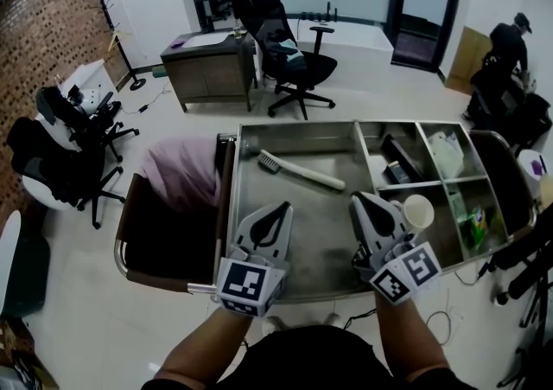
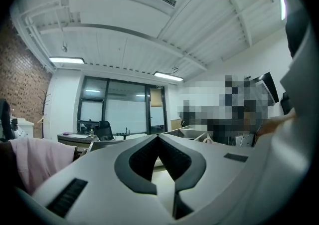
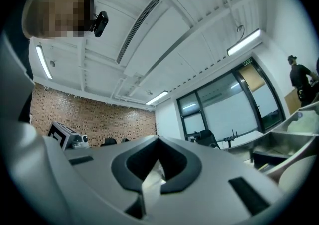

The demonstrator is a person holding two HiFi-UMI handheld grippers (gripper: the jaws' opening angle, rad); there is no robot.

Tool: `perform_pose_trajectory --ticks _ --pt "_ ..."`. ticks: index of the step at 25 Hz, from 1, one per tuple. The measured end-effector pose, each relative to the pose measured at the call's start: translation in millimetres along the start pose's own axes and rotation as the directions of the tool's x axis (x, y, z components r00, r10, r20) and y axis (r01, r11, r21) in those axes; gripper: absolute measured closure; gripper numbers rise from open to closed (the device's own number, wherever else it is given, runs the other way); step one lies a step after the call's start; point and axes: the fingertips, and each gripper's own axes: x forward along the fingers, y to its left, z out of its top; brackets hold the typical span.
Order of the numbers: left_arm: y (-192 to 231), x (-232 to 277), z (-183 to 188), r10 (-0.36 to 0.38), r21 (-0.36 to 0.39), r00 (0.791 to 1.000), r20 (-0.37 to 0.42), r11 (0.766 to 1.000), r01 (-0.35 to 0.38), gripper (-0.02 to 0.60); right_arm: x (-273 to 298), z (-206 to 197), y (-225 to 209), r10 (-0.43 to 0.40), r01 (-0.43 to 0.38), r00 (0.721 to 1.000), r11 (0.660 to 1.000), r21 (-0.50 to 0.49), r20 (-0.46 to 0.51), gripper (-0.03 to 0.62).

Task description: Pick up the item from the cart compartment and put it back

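One brush [image 1: 298, 170] lies in the big bin of the cart [image 1: 324, 246], toward the back. A cup [image 1: 419, 211] stands farther right in the cart. Both grippers hover over the cart's front. The left gripper [image 1: 285, 207] has closed, empty fingers. The right gripper [image 1: 356, 200], just beside the cup, has closed fingers too.

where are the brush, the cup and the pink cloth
brush [image 1: 307, 173], head view, on its white handle
cup [image 1: 418, 211], head view, on its open mouth
pink cloth [image 1: 180, 170], head view, on its middle
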Motion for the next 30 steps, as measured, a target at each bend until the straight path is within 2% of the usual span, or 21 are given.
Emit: perform_pose_trajectory --ticks 4,12,30 --pt "0.6 -0.7 1.0 0.006 -0.012 1.0 -0.003 1.0 -0.006 0.581 2.5 -6.3 0.5 0.001 -0.001 1.0 1.0 0.014 -0.017 0.582" --pt "-1.2 -0.7 0.4 -0.001 0.009 1.0 0.003 1.0 0.001 0.581 4.5 -16.1 8.2 0.003 -0.005 0.998 1.0 -0.031 -0.06 0.583" --pt "-2.1 -0.5 1.3 -0.001 0.006 1.0 0.001 1.0 0.001 0.581 7.3 -21.8 9.3 0.002 -0.007 0.995 0.998 -0.06 -0.096 0.583"
